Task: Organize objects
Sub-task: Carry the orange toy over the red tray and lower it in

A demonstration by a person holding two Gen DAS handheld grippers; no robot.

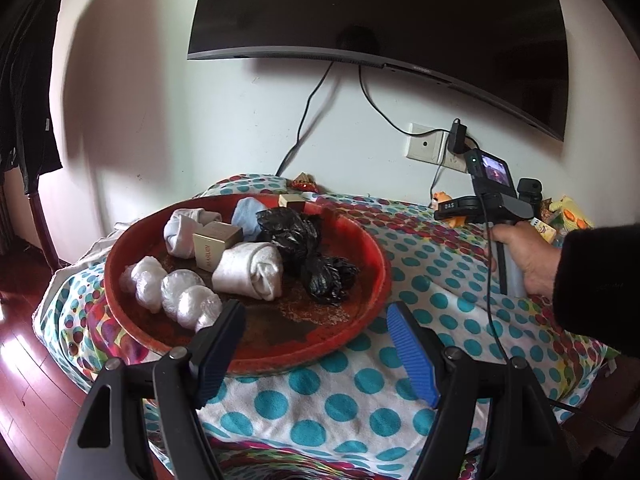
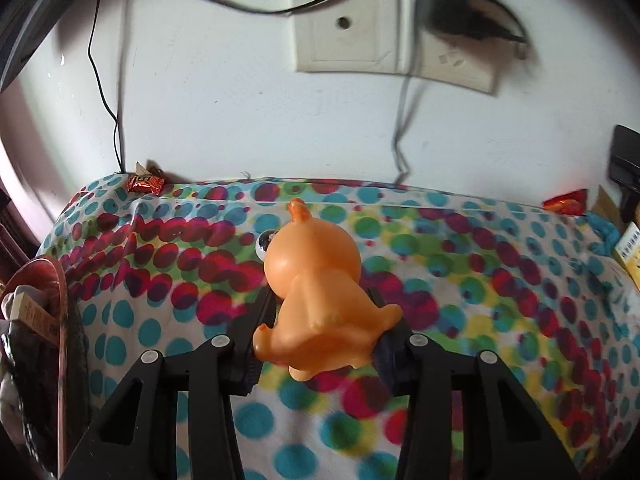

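A round red tray (image 1: 372, 252) sits on the dotted cloth and holds rolled white socks (image 1: 250, 270), a gold box (image 1: 216, 246), black plastic bags (image 1: 308, 248), clear wrapped bundles (image 1: 176, 288) and a blue sock (image 1: 248, 214). My left gripper (image 1: 316, 344) is open and empty at the tray's near rim. My right gripper (image 2: 320, 320) is shut on an orange rubber duck toy (image 2: 316, 300) above the cloth near the wall. In the left wrist view the right gripper is at the far right with the toy (image 1: 444, 200) partly hidden behind it.
A wall-mounted TV (image 1: 380, 12) hangs above, with cables and a wall socket (image 2: 352, 28) below it. A red candy wrapper (image 2: 146, 183) lies by the wall. Yellow boxes (image 2: 630, 256) and toys (image 1: 572, 212) sit at the right. The tray edge (image 2: 60, 300) shows left.
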